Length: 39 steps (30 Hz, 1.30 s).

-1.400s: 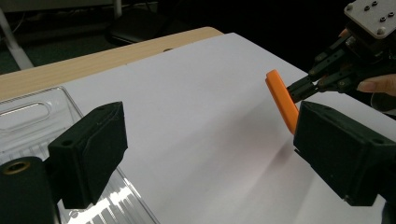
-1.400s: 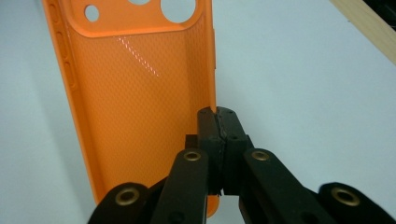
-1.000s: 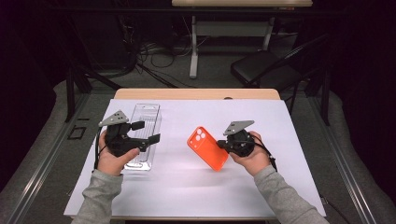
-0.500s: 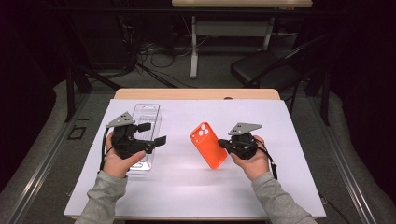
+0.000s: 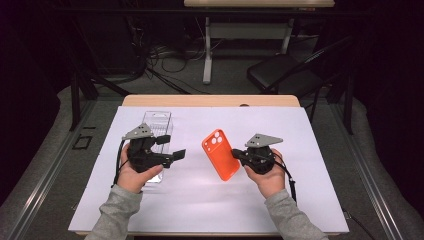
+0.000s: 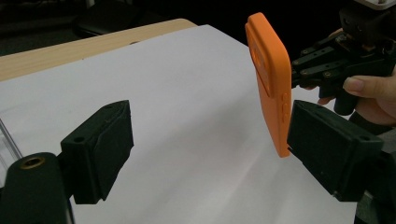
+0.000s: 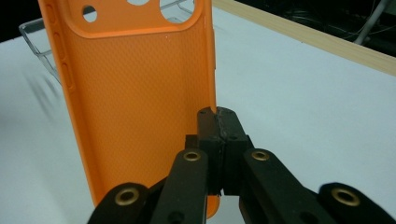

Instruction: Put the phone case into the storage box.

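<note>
High view, right tool [image 5: 236,154] pinching orange phone case [image 5: 220,154], left tool [image 5: 171,146] spread wide

the high view looked forward and down from above the person's side, taking in the whole white table [image 5: 210,200] from well back, with both forearms entering at the bottom and the floor beyond. the left gripper view sat low and close over the tabletop, looking along its own spread jaws across the white surface [image 6: 187,116] toward the orange phone case [image 6: 271,79] and the right gripper [image 6: 299,65] behind it. the right gripper view was nearer still, pressed up to the case's inner face [image 7: 140,93], facing back toward the clear tray [image 7: 37,37]. all three views shared the case [image 5: 220,154] and the white surface around it.
</note>
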Each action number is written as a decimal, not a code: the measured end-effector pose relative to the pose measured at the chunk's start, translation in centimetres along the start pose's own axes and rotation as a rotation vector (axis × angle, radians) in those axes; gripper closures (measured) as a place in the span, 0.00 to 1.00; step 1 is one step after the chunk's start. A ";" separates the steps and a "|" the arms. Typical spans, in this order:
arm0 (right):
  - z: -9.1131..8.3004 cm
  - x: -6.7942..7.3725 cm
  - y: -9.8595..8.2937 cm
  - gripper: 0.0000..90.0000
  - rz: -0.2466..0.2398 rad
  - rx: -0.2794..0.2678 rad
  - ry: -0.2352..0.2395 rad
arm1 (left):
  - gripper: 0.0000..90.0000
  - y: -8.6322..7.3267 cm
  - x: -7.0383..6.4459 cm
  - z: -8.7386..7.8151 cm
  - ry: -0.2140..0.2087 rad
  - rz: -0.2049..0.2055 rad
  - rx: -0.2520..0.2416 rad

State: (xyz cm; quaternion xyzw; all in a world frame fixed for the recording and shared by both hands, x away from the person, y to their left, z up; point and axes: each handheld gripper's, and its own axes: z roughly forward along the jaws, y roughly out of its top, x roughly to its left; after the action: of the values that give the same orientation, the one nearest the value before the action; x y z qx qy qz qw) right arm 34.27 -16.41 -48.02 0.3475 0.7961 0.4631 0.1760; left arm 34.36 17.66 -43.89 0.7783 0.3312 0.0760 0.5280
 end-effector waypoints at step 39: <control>0.4 1.4 -1.8 1.00 0.090 -0.121 -0.027 | 0.45 -1.5 -3.6 3.7 -0.125 -0.055 0.007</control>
State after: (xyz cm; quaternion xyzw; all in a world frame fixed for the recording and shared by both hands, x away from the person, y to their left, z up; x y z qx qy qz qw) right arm 32.84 -15.79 -49.69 0.3779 0.7479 0.5129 0.1866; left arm 32.64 12.97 -46.00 0.7741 0.3190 0.0117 0.5466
